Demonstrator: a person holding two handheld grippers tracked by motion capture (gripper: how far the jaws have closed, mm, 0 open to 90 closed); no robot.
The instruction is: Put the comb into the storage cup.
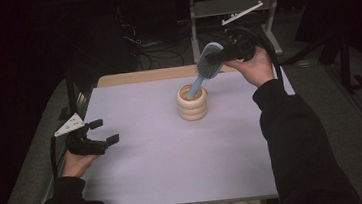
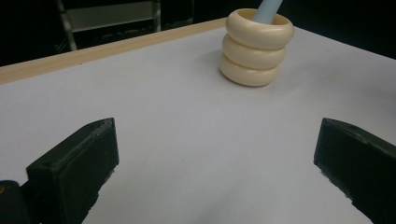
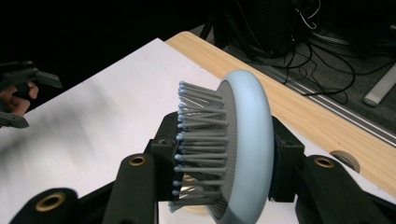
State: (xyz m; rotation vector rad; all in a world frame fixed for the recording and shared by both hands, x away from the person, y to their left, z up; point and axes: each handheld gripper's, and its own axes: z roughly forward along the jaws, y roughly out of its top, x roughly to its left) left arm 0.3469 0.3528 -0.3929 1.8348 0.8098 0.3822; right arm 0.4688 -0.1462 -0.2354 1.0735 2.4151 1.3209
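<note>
Hairbrush (image 1: 207, 64) handle stands in ringed cup (image 1: 192, 102), head clamped by right gripper (image 1: 224, 53); left gripper (image 1: 102, 132) wide open, empty.

You see a smooth plastic hairbrush (image 3: 247, 149), a glossy cream ringed holder (image 2: 256, 46), and a matt white sheet (image 1: 173, 148) over a wooden table (image 1: 136, 77) edge.

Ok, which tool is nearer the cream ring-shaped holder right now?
Right. The right tool grips the hairbrush just above the holder, handle inside it. The left tool sits open near the table's left edge, well away.

Left tongs (image 1: 102, 131) gape low; right tongs (image 1: 220, 54) clamped, raised.
</note>
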